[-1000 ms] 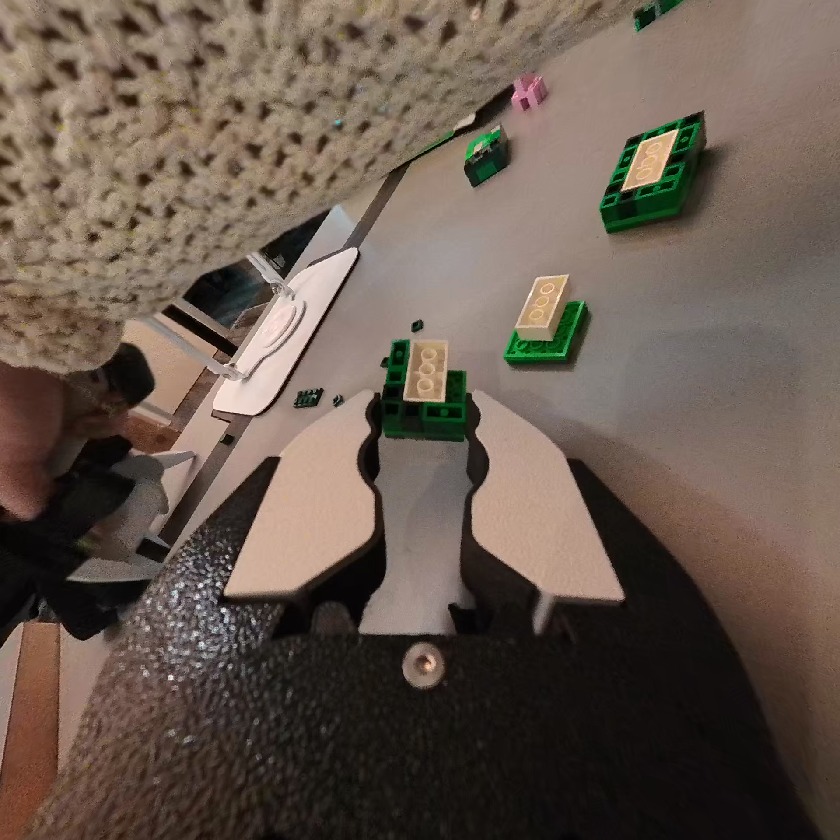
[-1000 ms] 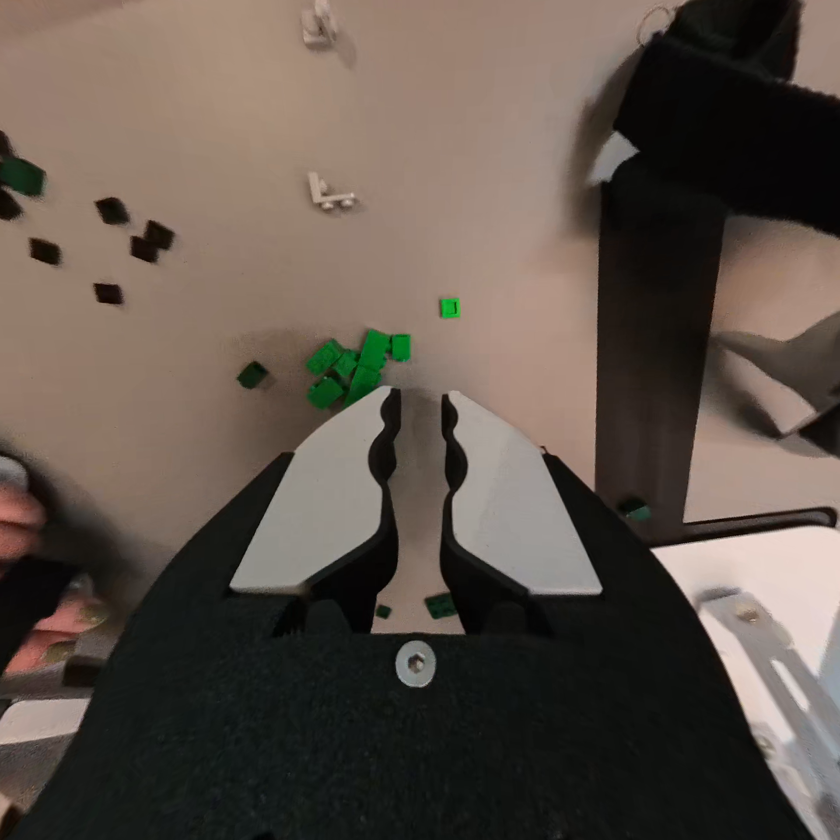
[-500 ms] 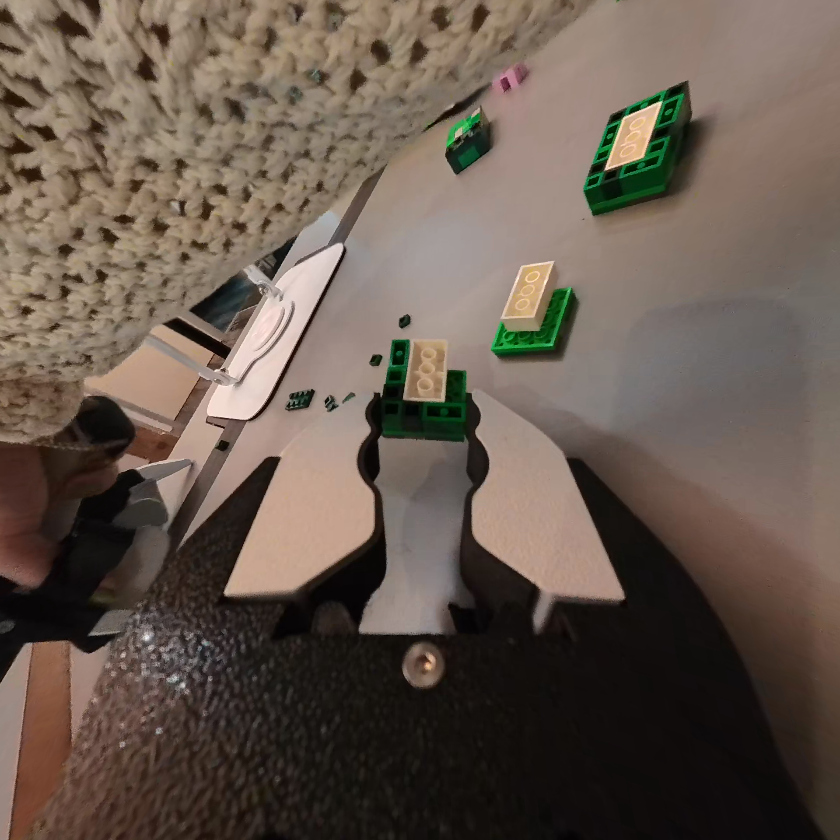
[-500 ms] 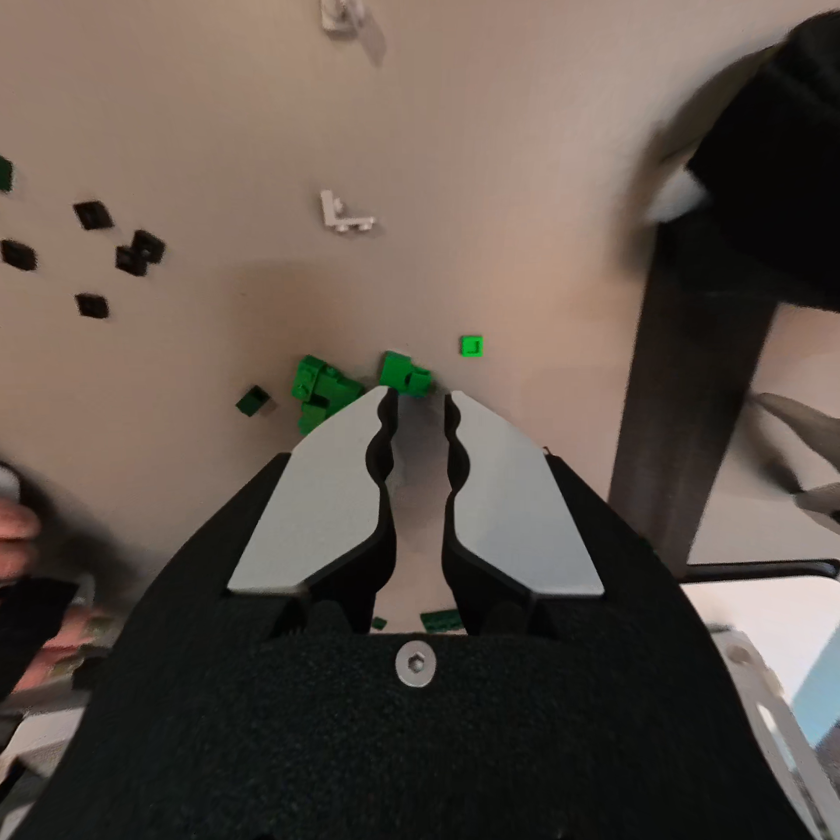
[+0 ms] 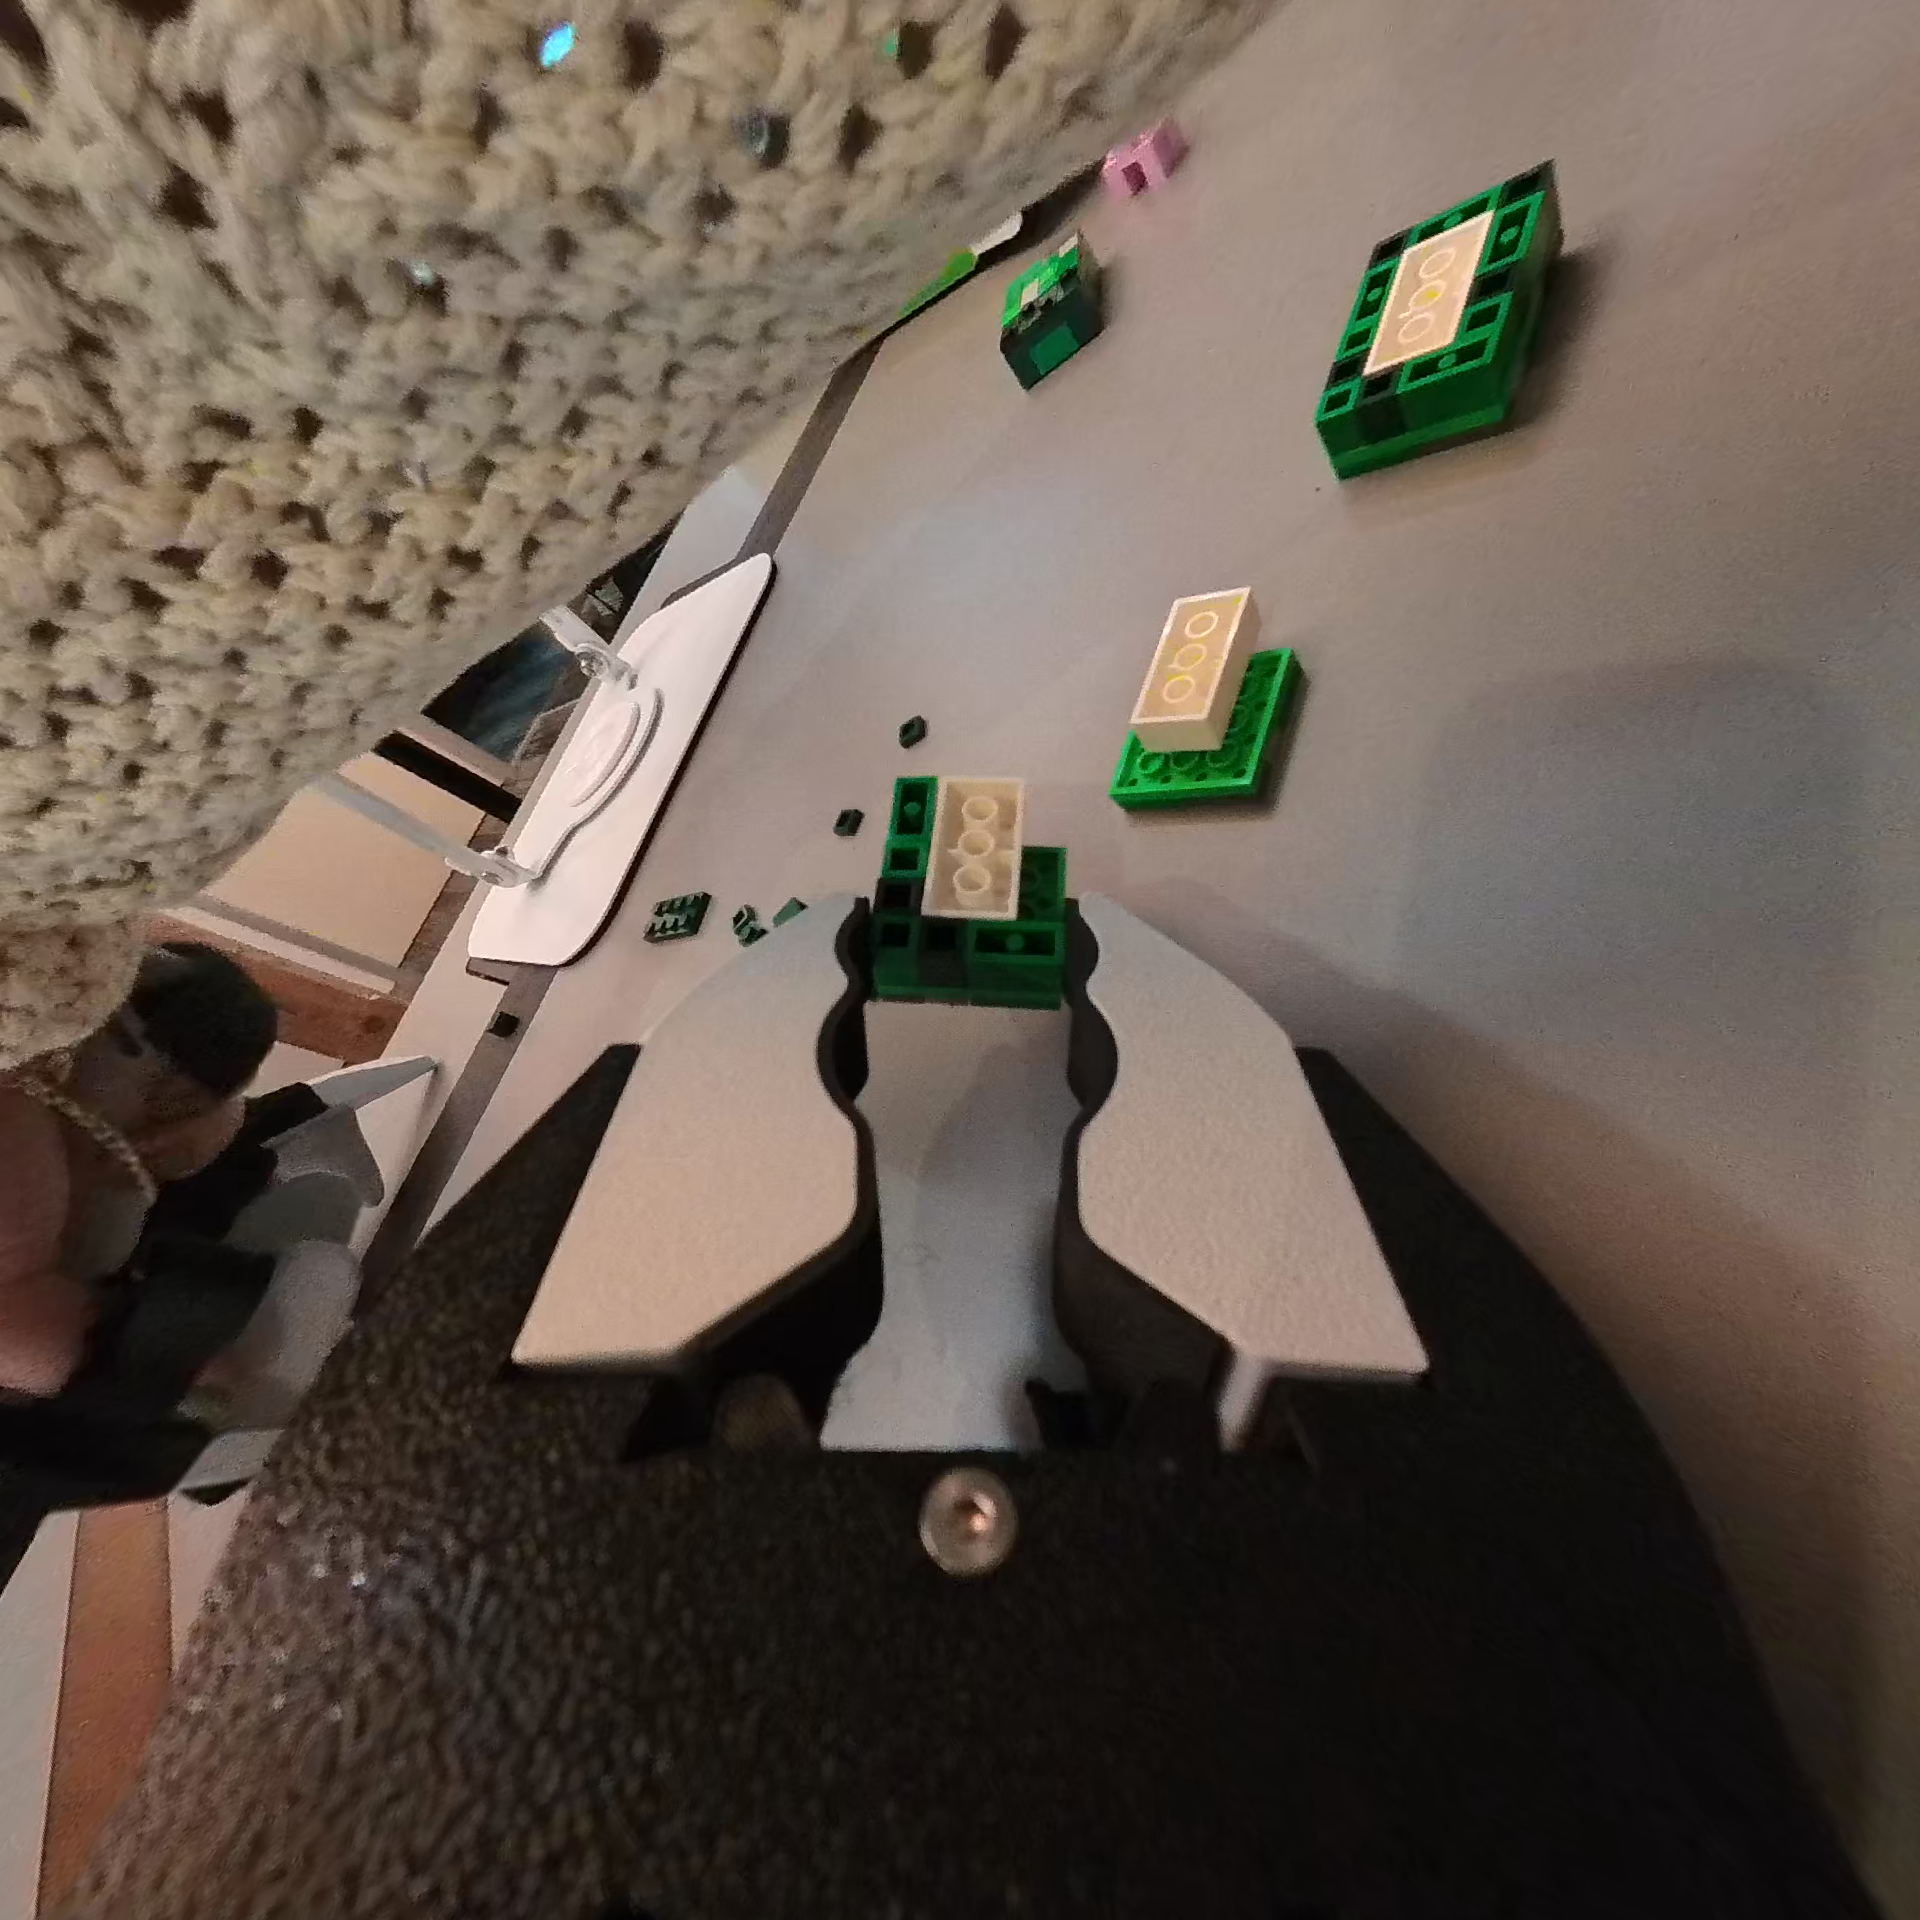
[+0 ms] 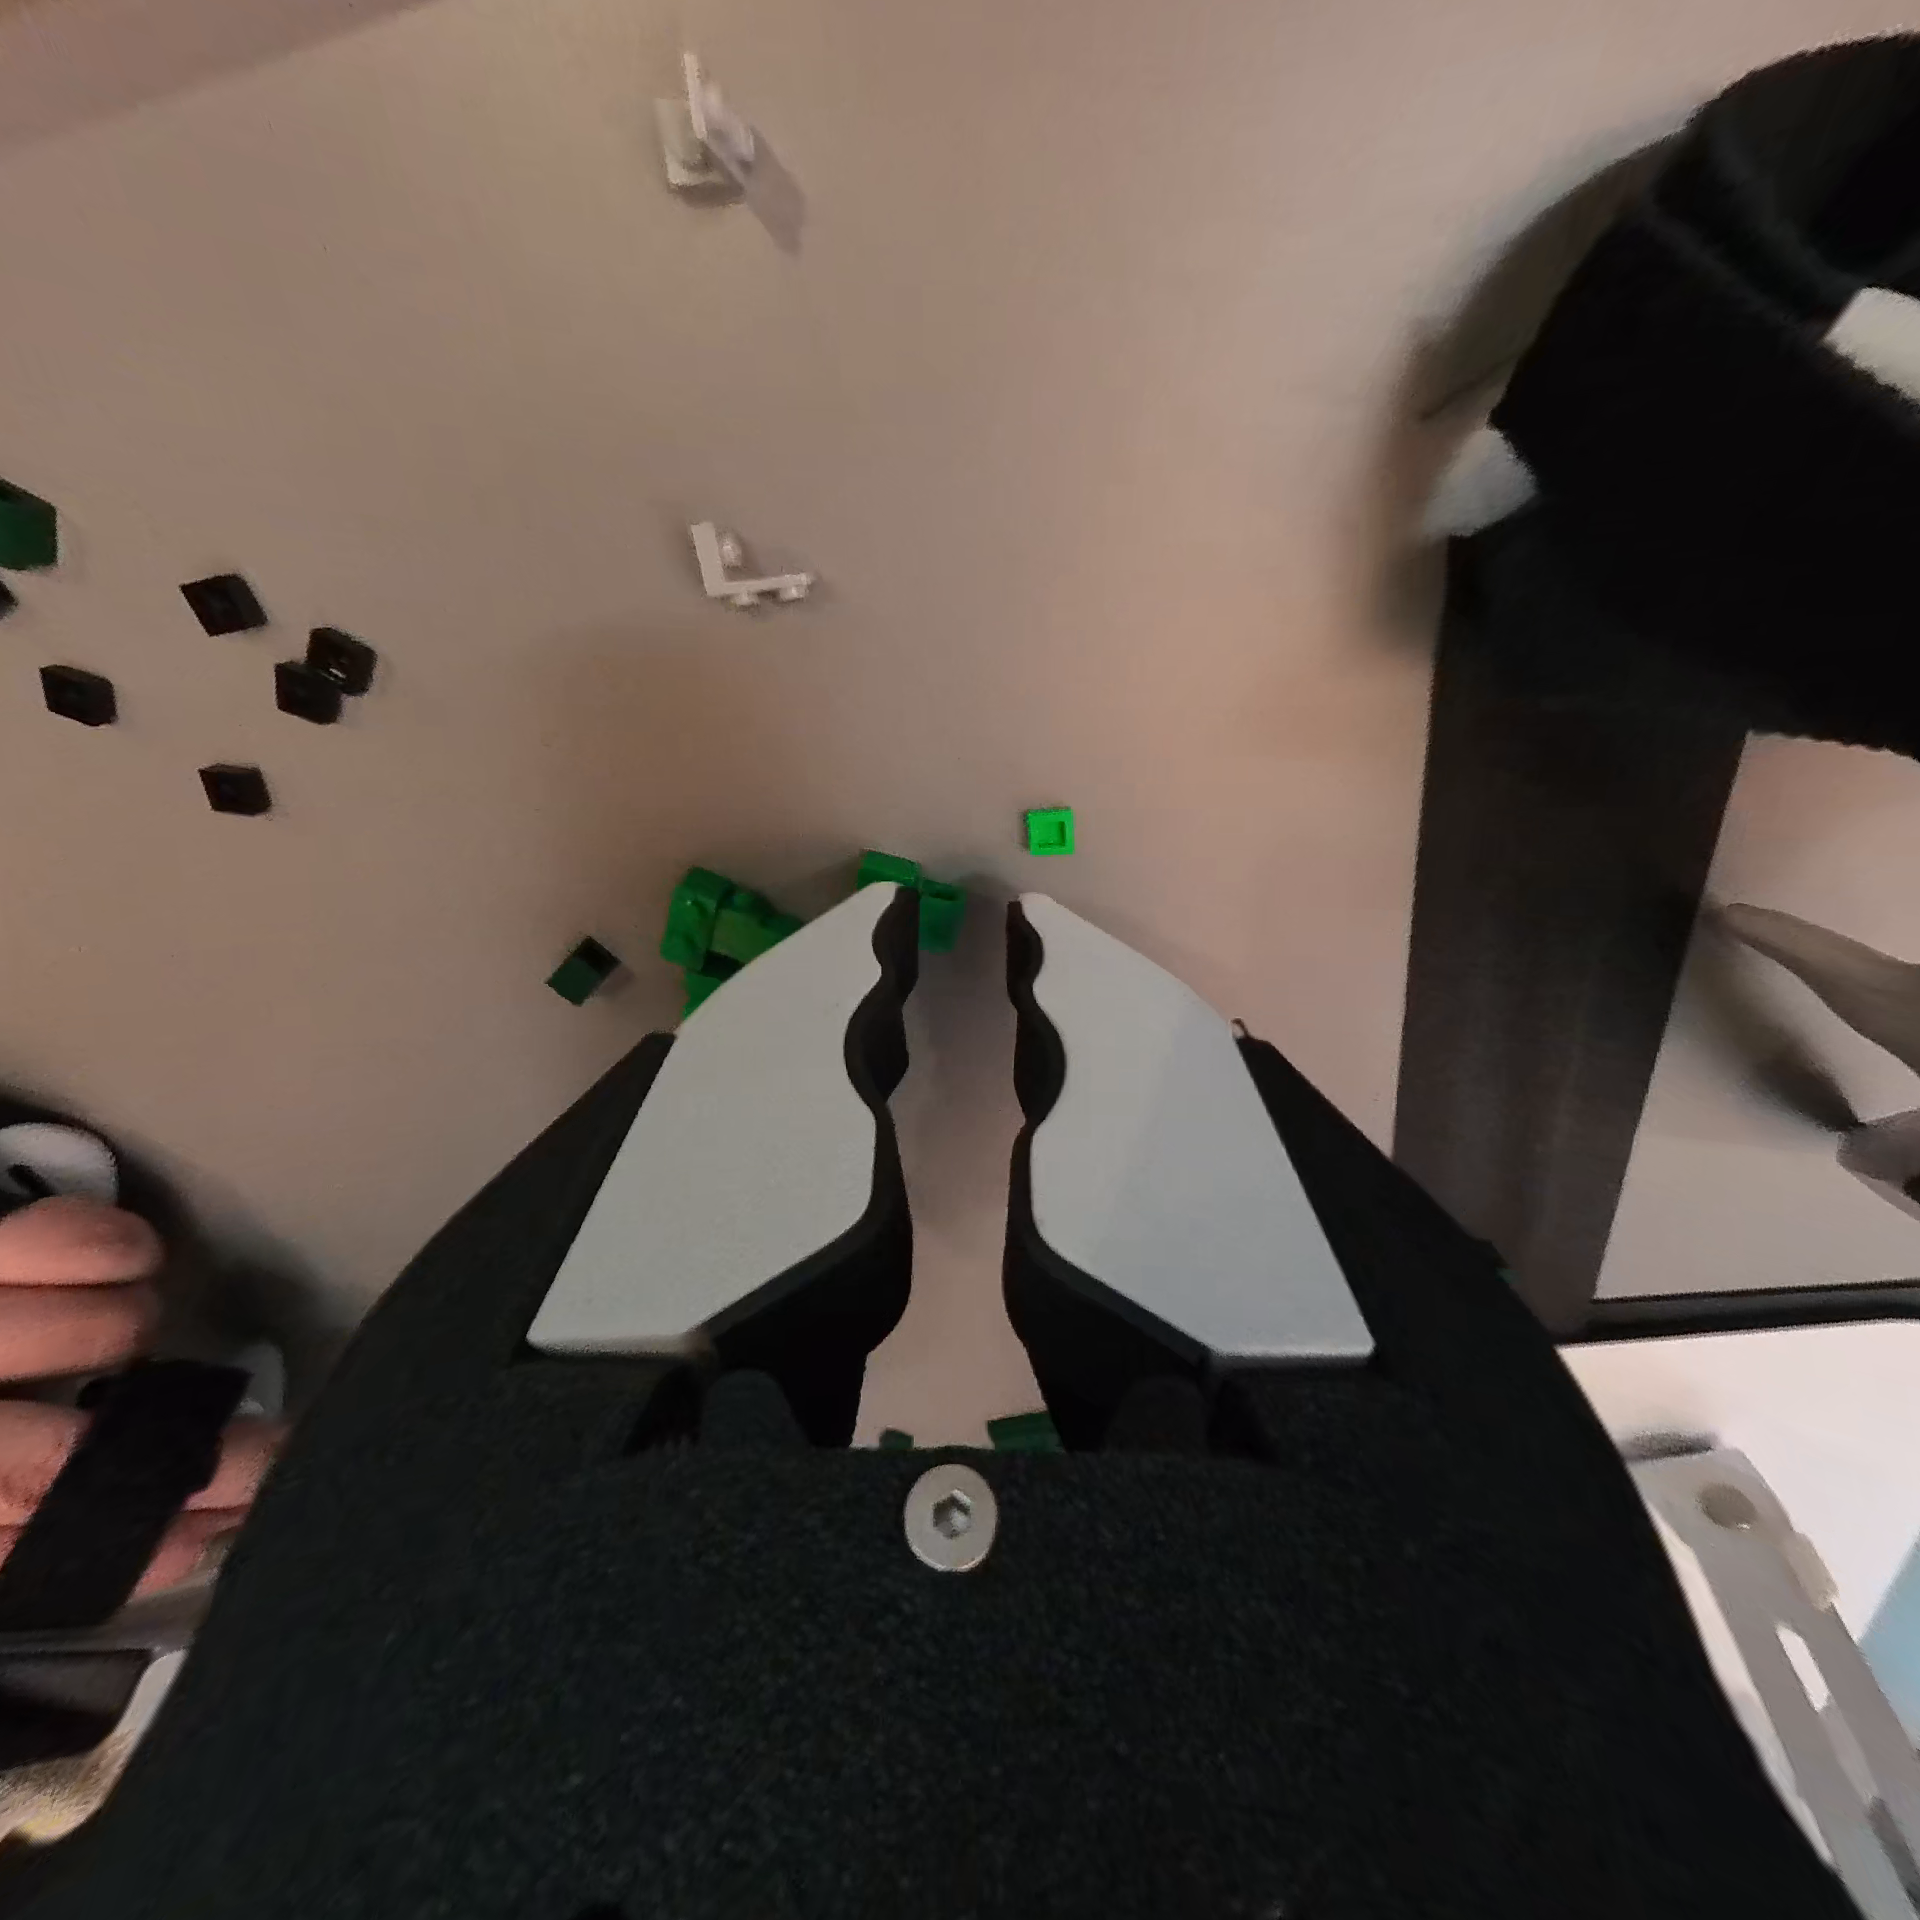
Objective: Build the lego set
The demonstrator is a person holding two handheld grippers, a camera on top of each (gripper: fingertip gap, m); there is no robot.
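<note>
Left wrist view: the left tool (image 5: 966, 940) is seen pinching a green assembly (image 5: 971, 935) topped by a cream brick (image 5: 975, 860), its fingertips pressed against the two sides of the green base. The assembly is held low over the grey counter (image 5: 1558, 935). Beyond it, a second cream brick on a green plate (image 5: 1210, 717) and a larger framed green build (image 5: 1439, 322) are set well apart, with bare counter between and to the right of them. A knitted sleeve (image 5: 364, 364) fills the upper left, and the counter's edge runs beside a white plate (image 5: 623, 769).

In the right wrist view, the right tool (image 6: 961, 914) is pointed down at the counter with its jaws spread a little and nothing held between them. A small green piece (image 6: 940, 914) lies just at the left fingertip, beside a cluster of green bricks (image 6: 717, 925). A single green tile (image 6: 1049, 833) lies near the right fingertip. Black pieces (image 6: 312, 675) are scattered well to the left, and a dark upright bar (image 6: 1558, 935) stands to the right.
</note>
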